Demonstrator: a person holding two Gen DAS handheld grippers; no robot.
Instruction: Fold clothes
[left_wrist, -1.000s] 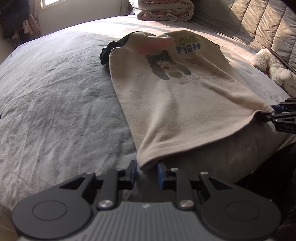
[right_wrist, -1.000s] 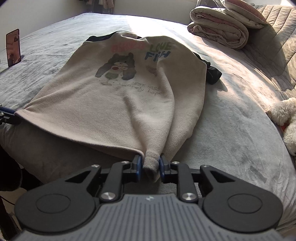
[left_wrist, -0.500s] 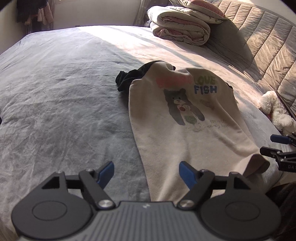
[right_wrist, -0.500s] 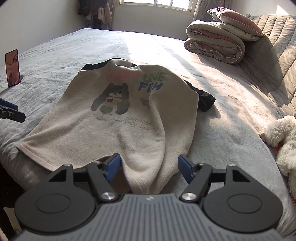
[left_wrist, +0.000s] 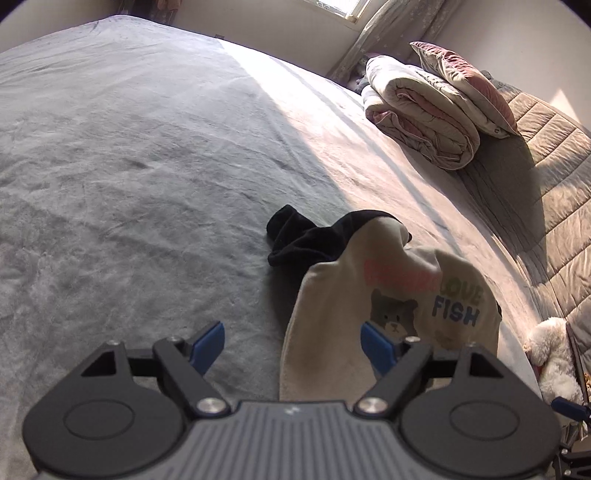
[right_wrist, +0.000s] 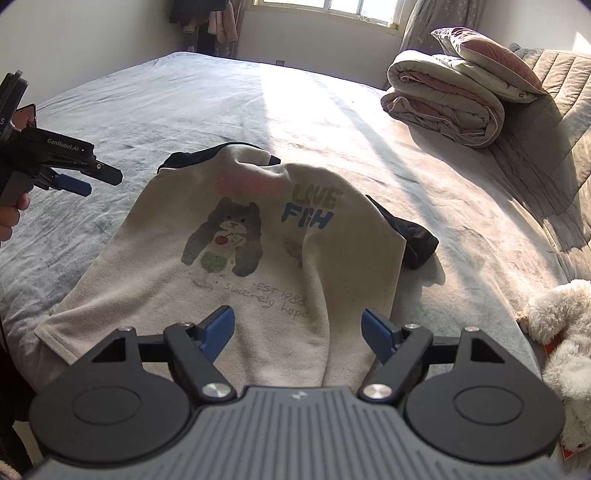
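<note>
A beige shirt (right_wrist: 258, 266) with a bear print and black sleeves lies face up on the grey bed; it also shows in the left wrist view (left_wrist: 369, 314). Its hem is nearest me and its collar is far. My left gripper (left_wrist: 293, 341) is open and empty, above the shirt's left edge; it also shows in the right wrist view (right_wrist: 83, 177), raised at the left. My right gripper (right_wrist: 299, 328) is open and empty, above the shirt's lower part. One black sleeve (left_wrist: 295, 240) sticks out at the left, the other (right_wrist: 413, 236) at the right.
The grey bed cover (left_wrist: 129, 166) spreads wide to the left. A folded quilt with a pillow (right_wrist: 454, 103) lies at the far right. A white plush toy (right_wrist: 561, 332) lies at the right edge, by the padded headboard (left_wrist: 554, 192).
Both grippers let go of the shirt's hem corners and opened. Both then rose, and the left one moved forward along the shirt's left side. The shirt now lies flat.
</note>
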